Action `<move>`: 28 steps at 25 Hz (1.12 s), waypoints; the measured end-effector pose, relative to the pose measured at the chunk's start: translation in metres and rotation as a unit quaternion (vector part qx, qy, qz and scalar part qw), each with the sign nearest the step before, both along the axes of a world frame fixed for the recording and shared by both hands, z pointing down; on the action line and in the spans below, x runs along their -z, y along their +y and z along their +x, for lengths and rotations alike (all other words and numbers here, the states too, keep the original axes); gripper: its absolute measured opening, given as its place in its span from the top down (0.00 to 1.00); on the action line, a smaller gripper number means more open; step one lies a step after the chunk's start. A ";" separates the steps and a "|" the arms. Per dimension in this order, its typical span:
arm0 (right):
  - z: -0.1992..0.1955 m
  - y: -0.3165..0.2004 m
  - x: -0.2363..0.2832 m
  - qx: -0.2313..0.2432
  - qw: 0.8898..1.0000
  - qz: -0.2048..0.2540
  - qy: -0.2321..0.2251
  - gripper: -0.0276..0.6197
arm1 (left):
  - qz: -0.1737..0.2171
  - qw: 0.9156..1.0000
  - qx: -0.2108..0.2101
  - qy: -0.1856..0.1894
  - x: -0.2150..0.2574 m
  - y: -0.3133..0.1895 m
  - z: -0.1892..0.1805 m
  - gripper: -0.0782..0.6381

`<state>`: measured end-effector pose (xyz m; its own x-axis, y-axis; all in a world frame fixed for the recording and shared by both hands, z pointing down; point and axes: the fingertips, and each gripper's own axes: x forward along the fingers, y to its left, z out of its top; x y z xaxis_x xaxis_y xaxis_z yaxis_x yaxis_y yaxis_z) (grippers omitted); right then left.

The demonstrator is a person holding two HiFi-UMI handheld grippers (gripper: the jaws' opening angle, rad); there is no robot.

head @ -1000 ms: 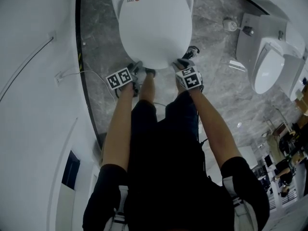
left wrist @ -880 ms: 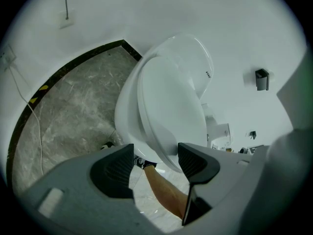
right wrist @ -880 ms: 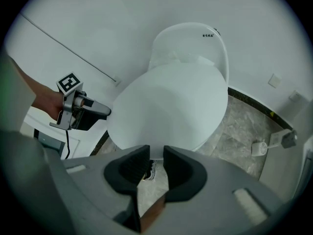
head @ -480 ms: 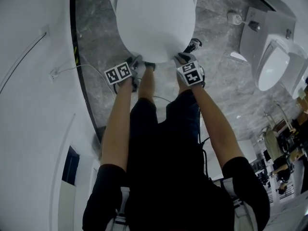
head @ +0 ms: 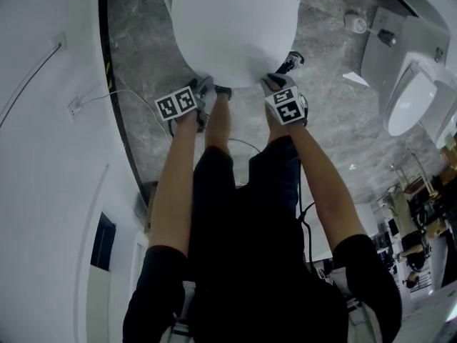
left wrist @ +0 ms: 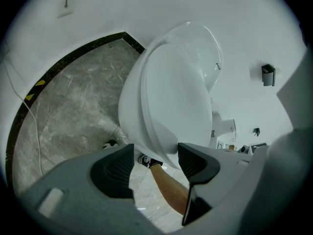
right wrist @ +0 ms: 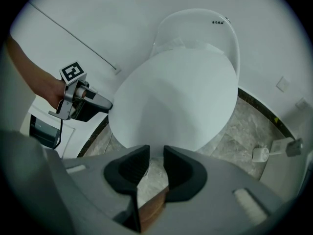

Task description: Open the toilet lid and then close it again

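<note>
Grey marble flooring [head: 143, 120] runs between curved white walls; all positions below are given relative to the toilet lid [head: 235, 27].

Left of the lid, a thin cable [head: 107, 95] trails from the wall onto the floor.

The left gripper [head: 203, 88] is at the lid's front-left rim. Its jaws stand wide, with the rim dipping between them. A shoe [left wrist: 144, 159] and a bare leg [left wrist: 171, 192] show through the remaining gap, so the left pad is clear of the lid.

The lid lies lowered over the toilet bowl [left wrist: 129, 106]. Whether it is fully seated cannot be confirmed. It covers the bowl, so the contents are not visible. The lid's long axis runs from the hinge end at the wall towards the person, and its rounded front end points at the person's legs.

The right gripper [head: 271, 83] is at the front-right rim. Its jaws have just been closing and now stand narrow, clamped on the rim's edge.

Well right of the lid, a white urinal [head: 410, 102] hangs on the wall. Nothing can be made out inside it.

Compared with one second ago, the head view has shifted. The lid sits higher in frame and the label at its hinge end is now cut by the top edge. Both grippers keep the same places on the front rim.
</note>
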<state>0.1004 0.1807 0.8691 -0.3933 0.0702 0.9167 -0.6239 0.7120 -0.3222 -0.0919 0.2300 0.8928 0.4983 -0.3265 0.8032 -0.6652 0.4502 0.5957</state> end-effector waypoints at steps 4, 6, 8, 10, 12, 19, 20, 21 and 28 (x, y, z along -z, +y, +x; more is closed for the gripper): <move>-0.002 0.001 -0.012 0.004 1.000 0.000 0.003 0.81 | -0.003 1.000 0.004 0.002 -0.012 0.002 -0.001 0.48; -0.003 0.002 -0.017 0.005 1.000 -0.002 0.003 0.81 | -0.004 1.000 -0.004 0.003 -0.017 0.004 -0.001 0.48; -0.003 0.004 -0.022 0.006 1.000 -0.003 0.002 0.81 | -0.007 1.000 -0.021 0.004 -0.022 0.007 0.002 0.48; -0.003 0.003 -0.027 0.005 1.000 -0.005 0.002 0.81 | -0.010 0.999 -0.042 0.005 -0.027 0.010 0.006 0.50; -0.002 0.002 -0.032 0.003 1.000 -0.007 0.004 0.81 | -0.013 0.998 -0.060 0.008 -0.032 0.013 0.012 0.50; -0.005 0.003 -0.045 0.003 1.000 -0.002 0.006 0.81 | -0.018 0.998 -0.055 0.018 -0.046 0.022 0.021 0.52; -0.005 0.004 -0.046 0.003 1.000 0.000 0.005 0.81 | -0.018 0.998 -0.054 0.019 -0.047 0.023 0.022 0.51; -0.004 0.004 -0.047 0.003 1.000 0.002 0.004 0.81 | -0.017 0.998 -0.054 0.020 -0.048 0.024 0.022 0.52; -0.003 0.001 -0.033 -0.018 1.000 -0.020 -0.006 0.81 | -0.015 0.996 -0.083 0.001 -0.026 0.021 0.014 0.52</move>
<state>0.0974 0.1821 0.9024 -0.4081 0.0927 0.9082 -0.6447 0.6751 -0.3586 -0.0777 0.2513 0.9187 0.5446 -0.2150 0.8106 -0.7312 0.3516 0.5845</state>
